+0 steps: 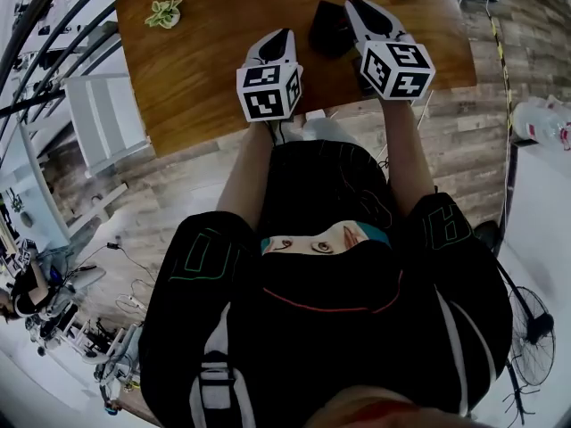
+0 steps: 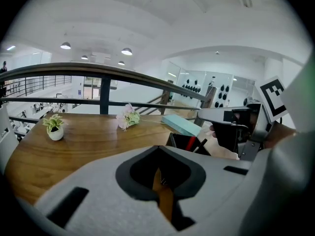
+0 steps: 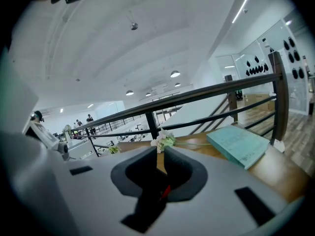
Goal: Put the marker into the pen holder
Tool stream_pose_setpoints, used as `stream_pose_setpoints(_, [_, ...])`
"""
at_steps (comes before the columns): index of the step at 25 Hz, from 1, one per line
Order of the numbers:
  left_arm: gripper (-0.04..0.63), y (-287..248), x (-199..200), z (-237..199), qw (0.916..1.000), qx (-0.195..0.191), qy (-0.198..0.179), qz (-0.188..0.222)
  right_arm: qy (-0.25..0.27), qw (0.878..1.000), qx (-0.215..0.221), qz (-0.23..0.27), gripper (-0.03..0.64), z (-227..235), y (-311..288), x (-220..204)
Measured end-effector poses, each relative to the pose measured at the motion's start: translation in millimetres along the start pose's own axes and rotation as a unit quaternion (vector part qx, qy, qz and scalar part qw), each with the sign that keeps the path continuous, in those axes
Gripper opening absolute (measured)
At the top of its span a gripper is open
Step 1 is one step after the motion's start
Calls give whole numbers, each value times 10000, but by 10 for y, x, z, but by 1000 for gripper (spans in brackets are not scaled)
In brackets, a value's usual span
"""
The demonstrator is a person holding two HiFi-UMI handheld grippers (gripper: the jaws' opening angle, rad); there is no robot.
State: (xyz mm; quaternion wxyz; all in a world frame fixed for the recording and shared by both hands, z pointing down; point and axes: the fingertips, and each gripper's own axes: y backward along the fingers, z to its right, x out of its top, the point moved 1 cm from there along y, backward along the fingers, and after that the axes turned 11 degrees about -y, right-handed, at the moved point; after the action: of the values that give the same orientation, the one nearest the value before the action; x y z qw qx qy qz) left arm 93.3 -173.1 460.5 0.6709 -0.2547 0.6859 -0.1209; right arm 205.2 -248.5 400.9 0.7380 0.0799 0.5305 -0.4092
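The right claw point(image 3: 160, 157) is clenched to a thin slit, and through that slit a dark shape with a sliver of red shows below it. The left claw point(image 2: 158, 166) is drawn together too, nothing in it, only bare wood visible through its gap. Both hang just above the near edge of a bench point(image 2: 88, 146) of warm, glossy brown wood. The black pen holder point(image 2: 179, 142) stands between them, close against the right claw's side. Farther back lie a pale teal book point(image 2: 181, 124), a sprig of pink flowers point(image 2: 127, 117) and a small potted plant point(image 2: 53, 127) in a white pot, all well apart. Behind the bench runs a dark railing point(image 2: 103, 90), and past it a big white hall with round ceiling lights point(image 2: 127, 51); the floor point(image 1: 178, 185) is grey-brown planks. The marker point(image 2: 191, 142) is in the holder, a slim red stick leaning rightward, beside a black pen.
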Motion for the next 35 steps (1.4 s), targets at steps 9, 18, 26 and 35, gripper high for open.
stream_pose_setpoints(9, [6,134,589,-78,9947,458,-665,644,236,9980,485,327,5,-199,55,426])
stream_pose_setpoints(18, [6,495,1370,-291,9770,1036,-1094,1512,567,9899,1059,760,3,-656,-30,890])
stream_pose_setpoints(26, [5,1119,1754,-966,9534,2031,-613,2146,568,9790,1631,1082,3,-1297,-260,1269])
stream_pose_setpoints(35, [6,1704,1920,-1388,9154,3212,-679,2329,1096,9726,1608,1271,3,-1778,-333,1470])
